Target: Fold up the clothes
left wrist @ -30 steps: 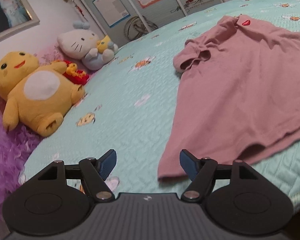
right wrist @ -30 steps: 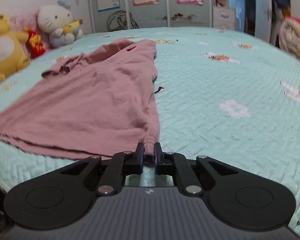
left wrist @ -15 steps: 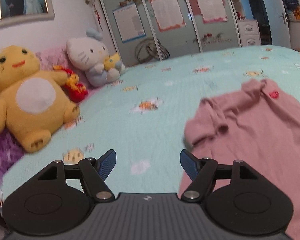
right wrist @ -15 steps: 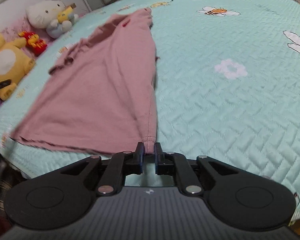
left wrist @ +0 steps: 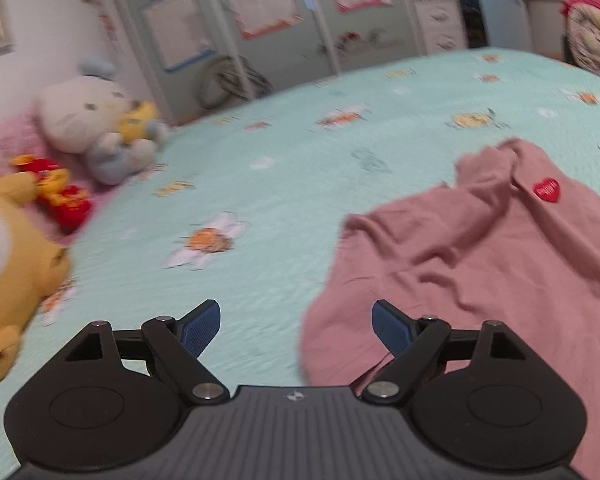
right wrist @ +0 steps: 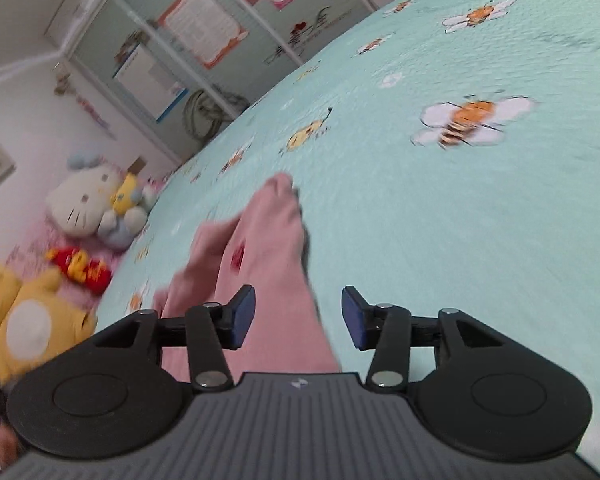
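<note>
A pink shirt is lying rumpled on the bed, with a small red heart patch showing near its far end. In the right wrist view the shirt is stretching away from the camera in a narrow, blurred strip. Soft toys are sitting along the bed's left edge: a white cat toy, a yellow plush and a small red and yellow toy; none of them is lying on the shirt. A wardrobe with papers stuck on its doors is standing past the far edge.

A second ago the right tool was pinching the shirt's hem; now that hem is no longer between its pads. The right tool has just been opening, and its jaws are standing apart over the shirt, pressing on nothing. The left tool has also been opening and is standing wide, with the shirt's left edge below its right pad but nothing gripped.
</note>
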`<state>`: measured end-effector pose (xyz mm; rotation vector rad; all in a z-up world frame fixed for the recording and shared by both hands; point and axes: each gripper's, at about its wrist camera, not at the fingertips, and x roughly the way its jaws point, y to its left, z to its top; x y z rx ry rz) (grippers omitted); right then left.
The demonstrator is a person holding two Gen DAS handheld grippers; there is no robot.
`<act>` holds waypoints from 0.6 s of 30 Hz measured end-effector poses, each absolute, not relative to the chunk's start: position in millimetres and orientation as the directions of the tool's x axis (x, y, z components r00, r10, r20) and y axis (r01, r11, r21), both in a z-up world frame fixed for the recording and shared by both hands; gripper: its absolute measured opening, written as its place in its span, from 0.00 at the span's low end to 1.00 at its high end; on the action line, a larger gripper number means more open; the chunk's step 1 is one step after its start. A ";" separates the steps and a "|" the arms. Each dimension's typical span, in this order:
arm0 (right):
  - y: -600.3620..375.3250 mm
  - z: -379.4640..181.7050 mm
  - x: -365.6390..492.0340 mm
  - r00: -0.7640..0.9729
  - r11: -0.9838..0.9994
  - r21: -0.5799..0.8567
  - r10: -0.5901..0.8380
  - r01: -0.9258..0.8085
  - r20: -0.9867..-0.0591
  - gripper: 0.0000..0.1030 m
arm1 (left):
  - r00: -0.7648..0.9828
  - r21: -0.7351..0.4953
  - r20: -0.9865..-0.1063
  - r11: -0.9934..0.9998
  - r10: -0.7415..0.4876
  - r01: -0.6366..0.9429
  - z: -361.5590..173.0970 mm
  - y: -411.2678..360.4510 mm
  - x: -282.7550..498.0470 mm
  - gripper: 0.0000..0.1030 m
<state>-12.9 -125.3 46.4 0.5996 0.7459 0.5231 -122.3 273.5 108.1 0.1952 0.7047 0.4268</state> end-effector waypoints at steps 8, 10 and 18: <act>-48.6 12.7 139.4 0.601 0.693 0.704 0.633 -0.157 -0.488 0.55 | 0.621 0.139 -0.690 0.910 0.372 -0.390 75.8 336.8 -18.0 0.84; -32.6 7.6 164.9 0.597 0.692 0.706 0.633 -0.149 -0.493 0.56 | 0.615 0.100 -0.708 0.912 0.347 -0.399 68.5 348.7 3.4 0.84; 27.1 -4.5 214.6 0.470 0.678 0.707 0.699 -0.199 -0.538 0.56 | 0.581 -0.079 -0.790 0.909 0.193 -0.410 33.0 379.5 64.8 0.84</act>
